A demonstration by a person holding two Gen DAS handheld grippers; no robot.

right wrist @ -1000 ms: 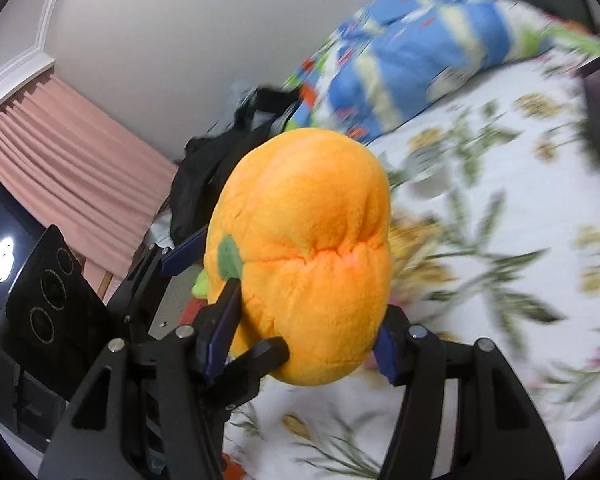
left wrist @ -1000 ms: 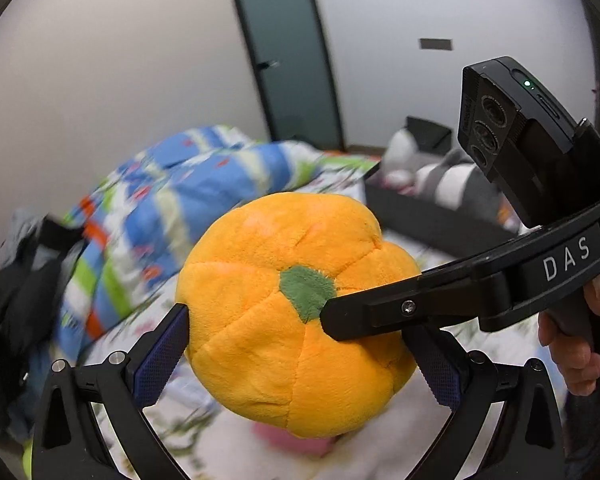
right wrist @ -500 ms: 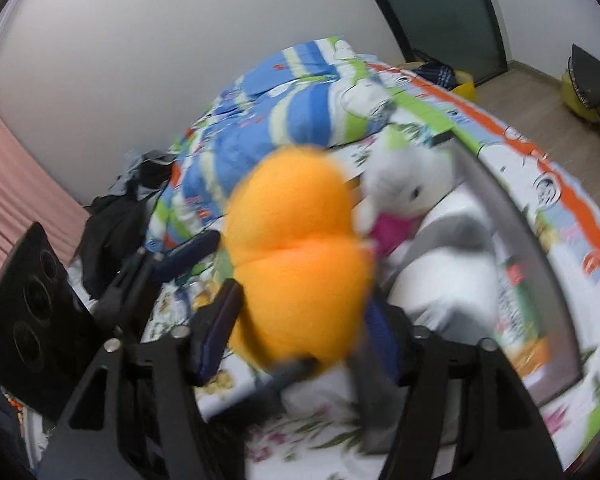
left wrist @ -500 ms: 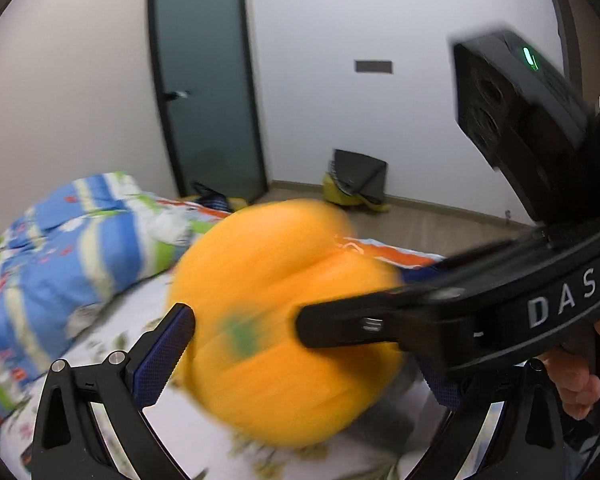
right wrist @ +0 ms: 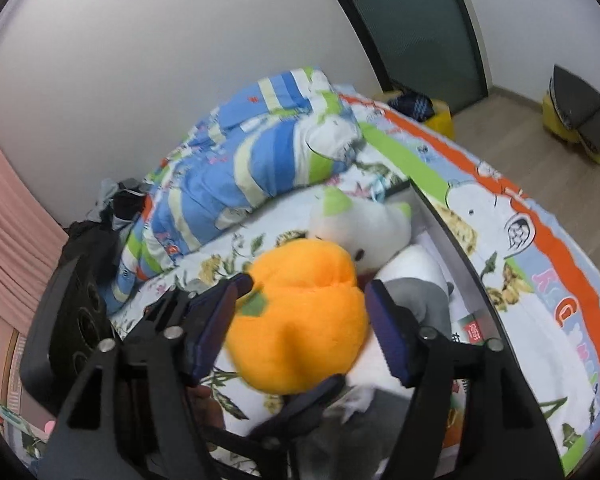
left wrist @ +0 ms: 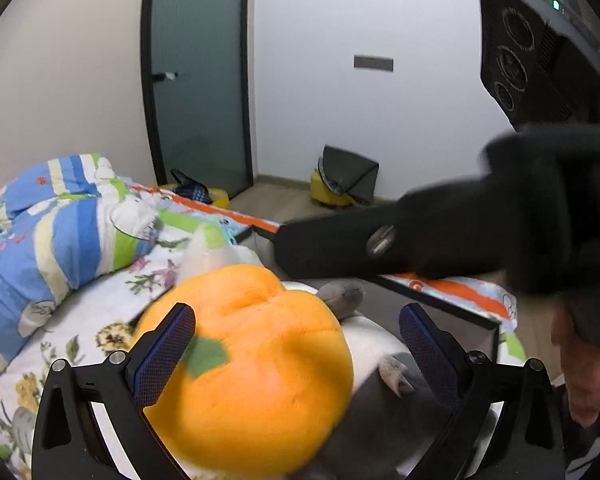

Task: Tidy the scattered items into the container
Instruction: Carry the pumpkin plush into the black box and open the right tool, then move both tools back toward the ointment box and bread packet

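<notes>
Right gripper [right wrist: 300, 320] stands partly open: its jaws have just been opening, and the orange pumpkin plush [right wrist: 300, 316] sits between the blue pads with a visible gap on the right side, so the pads no longer press on it. Left gripper [left wrist: 296, 356] is wide; in the left wrist view its left pad lies against the plush's flank while the right pad is well clear, so no grip there either. The plush is blurred in both views and appears to be dropping free. It sits over the near-left part of the dark-walled container [right wrist: 452, 248] resting on the bed [right wrist: 540, 280], just above the white plush [right wrist: 360, 224] and the grey plush [right wrist: 416, 300] already inside. Judgement: release step of the placing, task well along for this item. Risks noted: the container already looks full, so the round plush may land on the piled toys and roll off the near-left side onto the floral sheet [left wrist: 100, 320], since it seems to hang close to that edge, not the centre. The left gripper's finger underneath, seen crossing below the plush in the right wrist view, could catch it and tip it outward. Withdrawing either gripper through the pile might drag a toy over the rim. The striped quilt [right wrist: 240, 160] lies far left, uninvolved.
</notes>
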